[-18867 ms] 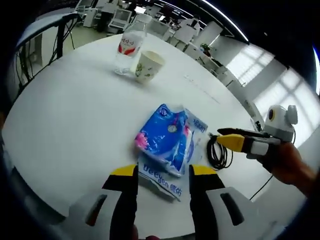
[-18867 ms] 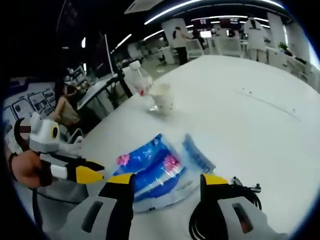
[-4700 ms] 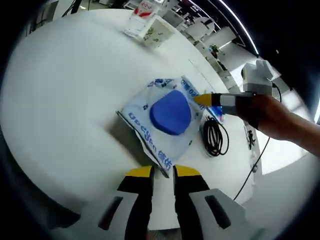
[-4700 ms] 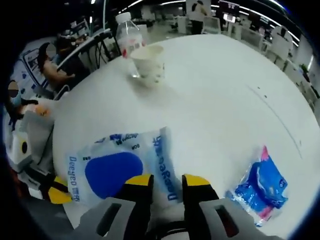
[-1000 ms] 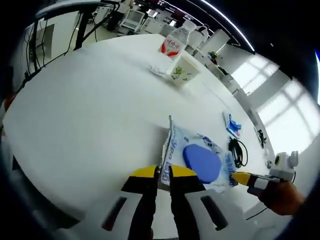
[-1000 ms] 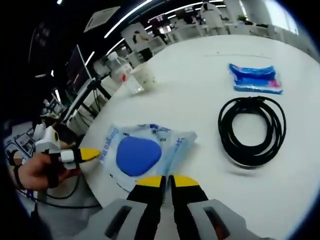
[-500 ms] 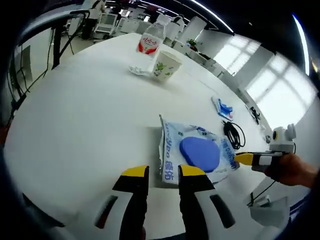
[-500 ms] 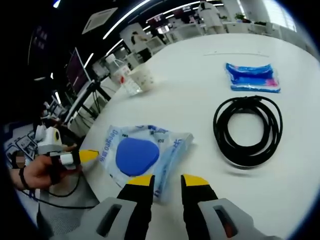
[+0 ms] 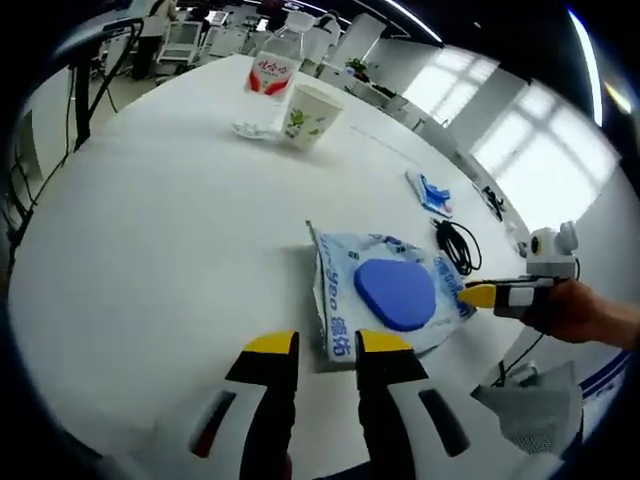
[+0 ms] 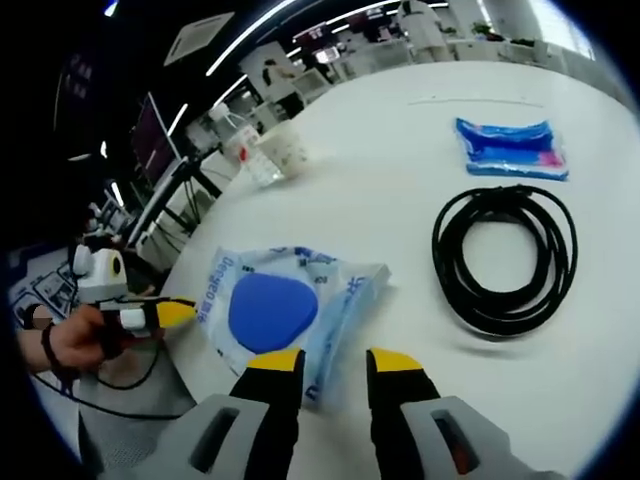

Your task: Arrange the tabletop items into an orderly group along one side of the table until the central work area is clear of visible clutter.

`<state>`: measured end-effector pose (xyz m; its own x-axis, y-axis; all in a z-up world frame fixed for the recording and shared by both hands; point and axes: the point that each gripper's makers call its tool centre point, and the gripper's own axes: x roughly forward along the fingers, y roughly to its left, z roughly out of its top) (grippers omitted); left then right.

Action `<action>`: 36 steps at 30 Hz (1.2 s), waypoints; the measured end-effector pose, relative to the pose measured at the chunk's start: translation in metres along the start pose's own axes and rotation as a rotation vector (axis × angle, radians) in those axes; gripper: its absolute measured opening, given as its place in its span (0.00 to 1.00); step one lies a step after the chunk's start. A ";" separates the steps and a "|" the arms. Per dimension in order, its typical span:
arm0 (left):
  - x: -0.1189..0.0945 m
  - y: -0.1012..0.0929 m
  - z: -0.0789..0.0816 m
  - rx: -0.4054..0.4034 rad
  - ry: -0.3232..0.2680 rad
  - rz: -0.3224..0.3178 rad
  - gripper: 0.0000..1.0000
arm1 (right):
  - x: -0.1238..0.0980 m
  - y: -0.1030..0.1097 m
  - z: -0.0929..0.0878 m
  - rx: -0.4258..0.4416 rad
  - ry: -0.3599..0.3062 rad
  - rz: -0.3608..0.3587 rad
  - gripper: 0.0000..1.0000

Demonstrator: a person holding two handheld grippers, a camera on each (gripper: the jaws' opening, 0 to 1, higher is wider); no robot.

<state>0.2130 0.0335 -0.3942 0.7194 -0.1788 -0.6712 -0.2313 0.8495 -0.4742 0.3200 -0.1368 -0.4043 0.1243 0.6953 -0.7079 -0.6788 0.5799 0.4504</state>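
A flat wipes pack (image 9: pixel 392 295) with a round blue lid lies on the white round table (image 9: pixel 150 240). My left gripper (image 9: pixel 328 345) stands open just short of its near edge, nothing between the jaws. In the right gripper view the same wipes pack (image 10: pixel 272 305) lies just ahead of my right gripper (image 10: pixel 335 362), which is open and holds nothing. The right gripper (image 9: pixel 482 295) comes in at the pack's far side, the left gripper (image 10: pixel 170 314) at its left side. A black cable coil (image 10: pixel 505 262) and a small blue tissue pack (image 10: pixel 510 148) lie farther off.
A water bottle (image 9: pixel 270 70) and a paper cup (image 9: pixel 305 115) stand together at the table's far side. The cable coil (image 9: pixel 455 245) and tissue pack (image 9: pixel 430 190) lie near the right edge. A hand (image 9: pixel 585 312) holds the right gripper. Office desks lie beyond.
A second ago both grippers were shut on opposite edges of the wipes pack. Both have opened and let it go; it now lies flat on the table.
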 end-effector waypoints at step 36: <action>0.070 -0.083 0.104 0.165 -0.059 -0.099 0.00 | 0.013 -0.066 0.166 -0.212 -0.104 -0.036 0.00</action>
<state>0.3504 0.0015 -0.3424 0.7713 -0.2406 -0.5892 -0.0504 0.8998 -0.4333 0.4867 -0.0956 -0.3528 0.2175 0.7224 -0.6563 -0.8080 0.5105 0.2942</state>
